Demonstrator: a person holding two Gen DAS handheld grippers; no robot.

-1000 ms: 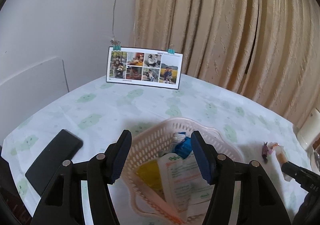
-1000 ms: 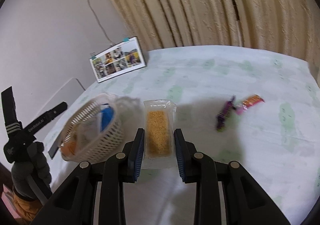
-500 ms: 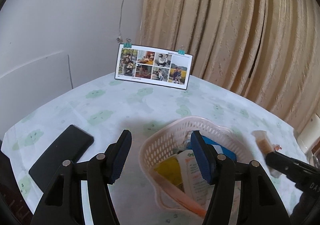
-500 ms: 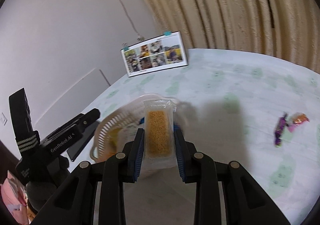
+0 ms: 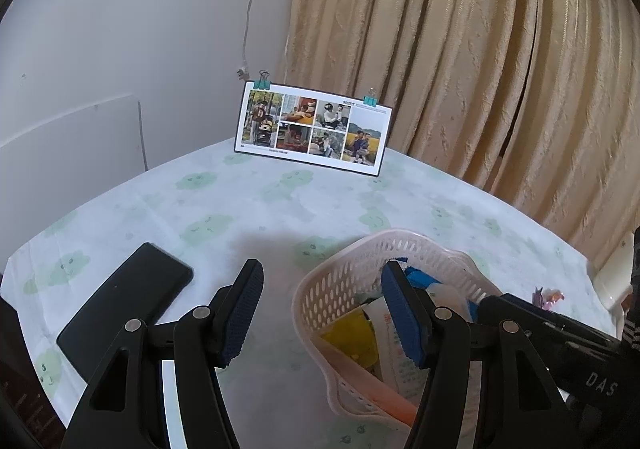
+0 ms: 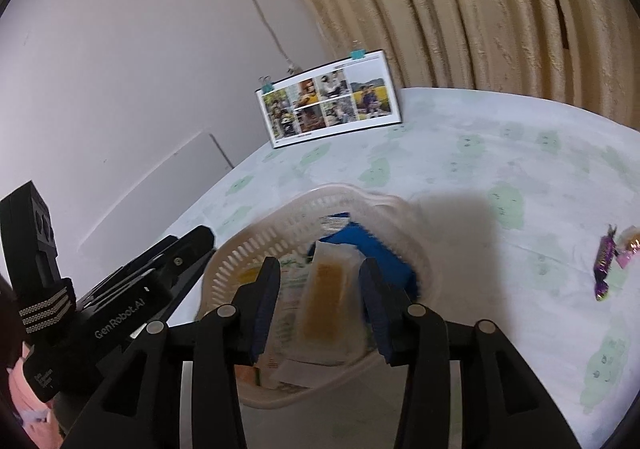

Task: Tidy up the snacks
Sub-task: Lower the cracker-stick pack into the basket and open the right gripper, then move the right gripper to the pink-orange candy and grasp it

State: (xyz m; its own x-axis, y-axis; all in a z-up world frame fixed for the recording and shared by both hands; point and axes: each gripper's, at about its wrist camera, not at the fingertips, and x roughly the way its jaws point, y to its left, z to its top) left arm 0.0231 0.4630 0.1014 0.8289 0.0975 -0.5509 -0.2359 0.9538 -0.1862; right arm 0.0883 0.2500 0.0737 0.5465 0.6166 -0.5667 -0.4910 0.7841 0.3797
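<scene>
A pale plastic basket (image 5: 340, 261) (image 6: 280, 217) stands on the table, holding a blue packet (image 6: 372, 245), a yellow packet (image 5: 352, 341) and white printed packets. My right gripper (image 6: 318, 265) is open above the basket. A clear packet of golden-brown snack (image 6: 326, 297) sits blurred between its fingers with a gap on the left side, over the basket's contents. My left gripper (image 5: 320, 269) is open and holds nothing, hovering at the basket's left rim. A purple candy (image 6: 603, 263) and a pink-orange candy (image 6: 628, 245) lie on the cloth to the right.
A black phone (image 5: 124, 309) lies at the left of the table. A clipped photo card (image 5: 314, 129) stands at the far edge before the wall and beige curtain. The tablecloth (image 5: 248, 217) is pale with green prints. A white object (image 5: 612, 277) sits at the right edge.
My right gripper carried the golden snack packet left over the basket and opened; the packet has dropped lower between the fingers. The left gripper shifted left, off the basket's middle.
</scene>
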